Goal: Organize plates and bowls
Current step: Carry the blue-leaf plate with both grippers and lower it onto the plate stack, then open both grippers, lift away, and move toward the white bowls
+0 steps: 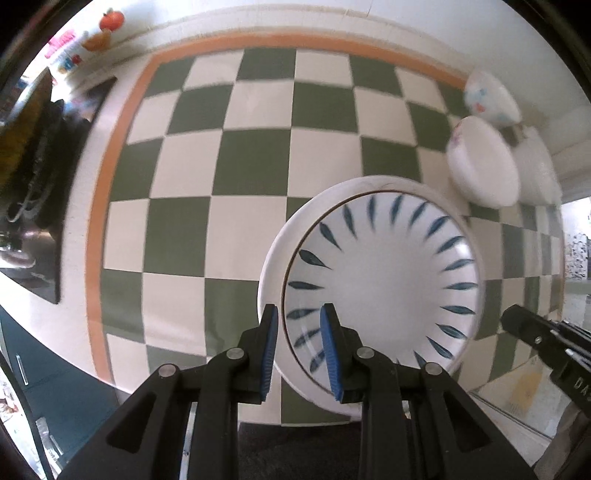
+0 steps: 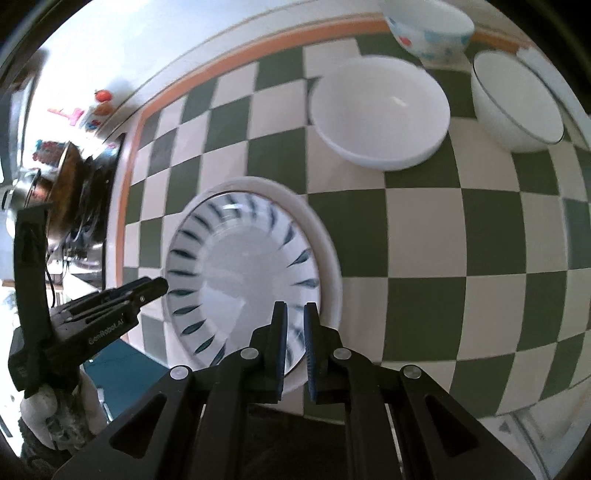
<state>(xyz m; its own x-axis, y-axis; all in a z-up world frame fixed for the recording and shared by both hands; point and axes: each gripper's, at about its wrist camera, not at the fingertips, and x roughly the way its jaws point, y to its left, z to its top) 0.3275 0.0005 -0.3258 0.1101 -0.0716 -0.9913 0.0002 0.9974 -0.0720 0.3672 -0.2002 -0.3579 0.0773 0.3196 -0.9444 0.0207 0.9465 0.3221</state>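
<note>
A blue-leaf patterned plate (image 1: 384, 280) lies on a larger white plate (image 1: 271, 266) on the checkered tablecloth (image 1: 221, 147). My left gripper (image 1: 299, 314) is shut on the rims of both plates at their left side. My right gripper (image 2: 294, 308) is shut on the right rim of the same stack (image 2: 240, 273). Each gripper shows in the other's view: the right one (image 1: 546, 339) and the left one (image 2: 122, 299). A plain white bowl (image 2: 380, 114), a white bowl with a dark rim (image 2: 517, 103) and a flower-printed bowl (image 2: 428, 26) stand beyond.
A stove with a metal pot (image 2: 66, 184) stands left of the table. Colourful packaging (image 1: 81, 44) sits at the far left corner. The table's near edge (image 1: 258, 417) runs just under the grippers.
</note>
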